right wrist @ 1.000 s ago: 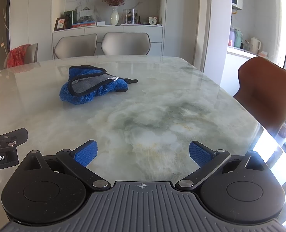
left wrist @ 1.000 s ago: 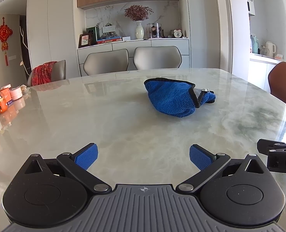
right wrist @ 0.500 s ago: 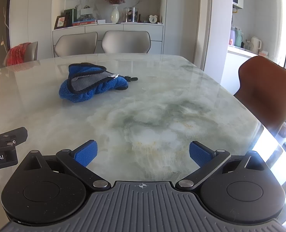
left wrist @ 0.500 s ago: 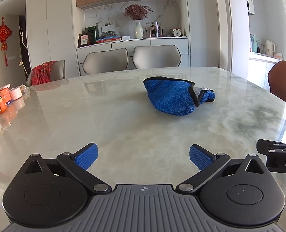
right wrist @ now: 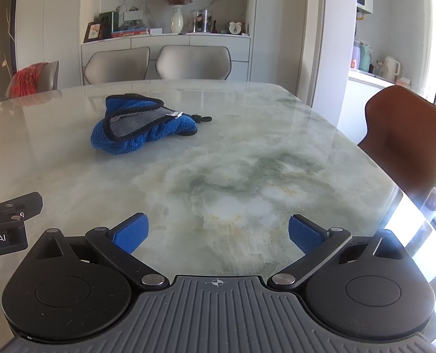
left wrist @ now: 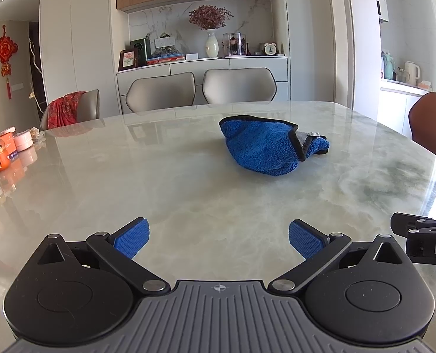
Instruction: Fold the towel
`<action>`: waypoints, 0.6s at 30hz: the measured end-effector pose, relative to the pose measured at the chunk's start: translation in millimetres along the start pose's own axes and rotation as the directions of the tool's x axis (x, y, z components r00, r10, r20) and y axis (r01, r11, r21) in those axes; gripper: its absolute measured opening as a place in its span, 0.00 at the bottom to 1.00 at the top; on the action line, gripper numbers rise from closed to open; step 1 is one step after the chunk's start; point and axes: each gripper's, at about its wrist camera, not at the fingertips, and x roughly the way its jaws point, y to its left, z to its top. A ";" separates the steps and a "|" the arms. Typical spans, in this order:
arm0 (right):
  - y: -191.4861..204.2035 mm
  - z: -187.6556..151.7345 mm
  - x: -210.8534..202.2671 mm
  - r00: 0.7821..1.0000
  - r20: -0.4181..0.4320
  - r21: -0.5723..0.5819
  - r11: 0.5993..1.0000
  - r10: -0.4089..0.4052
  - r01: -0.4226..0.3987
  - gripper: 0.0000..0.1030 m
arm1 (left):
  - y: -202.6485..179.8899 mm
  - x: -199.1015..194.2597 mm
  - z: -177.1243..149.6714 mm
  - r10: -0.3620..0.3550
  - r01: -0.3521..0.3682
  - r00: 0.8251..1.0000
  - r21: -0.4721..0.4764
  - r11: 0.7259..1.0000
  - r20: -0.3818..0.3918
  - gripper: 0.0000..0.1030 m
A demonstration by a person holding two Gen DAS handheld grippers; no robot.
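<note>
A blue towel [left wrist: 265, 145] with black edging and a grey inner side lies crumpled in a heap on the marble table [left wrist: 188, 194], towards the far side. In the right wrist view the towel [right wrist: 138, 131] lies ahead and to the left. My left gripper [left wrist: 219, 236] is open and empty, low over the near part of the table, well short of the towel. My right gripper [right wrist: 218, 234] is open and empty, also near the front, to the right of the left one.
Jars and small boxes [left wrist: 4, 154] stand at the table's left edge. Two grey chairs [left wrist: 200, 89] stand behind the far edge, one with a red cloth [left wrist: 63, 111] at the left. A brown chair [right wrist: 409, 135] stands at the right edge.
Both grippers have edged slightly forward and tilted a little; the towel sits a bit lower in view. The towel has not moved and both grippers stay open.
</note>
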 end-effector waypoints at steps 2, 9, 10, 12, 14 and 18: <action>-0.5 -0.6 -0.1 1.000 -0.002 0.000 1.000 0.000 0.000 0.99 | -0.2 -0.6 -0.5 0.000 0.000 1.000 0.000 1.000 -0.001 1.00; 1.8 1.9 4.2 1.000 -0.010 -0.005 1.000 0.000 0.000 0.99 | 0.9 -1.0 -0.4 -0.002 0.002 1.000 0.000 1.000 0.000 1.00; 1.9 2.0 4.5 1.000 -0.011 -0.005 1.000 0.000 0.000 0.99 | 0.5 -1.1 -0.6 -0.001 0.001 1.000 0.002 1.000 0.001 1.00; 2.2 3.1 5.2 1.000 -0.011 -0.007 1.000 0.001 -0.001 0.99 | 1.7 -0.9 1.0 -0.002 0.002 1.000 0.004 1.000 0.003 1.00; 2.4 4.7 5.5 1.000 -0.008 -0.010 1.000 0.004 -0.004 0.99 | 2.2 -0.8 2.0 -0.003 0.003 1.000 0.003 1.000 0.005 1.00; 2.6 8.1 6.0 1.000 -0.002 -0.017 1.000 0.009 -0.009 0.99 | 4.8 1.0 5.5 -0.002 0.002 1.000 0.000 1.000 0.009 1.00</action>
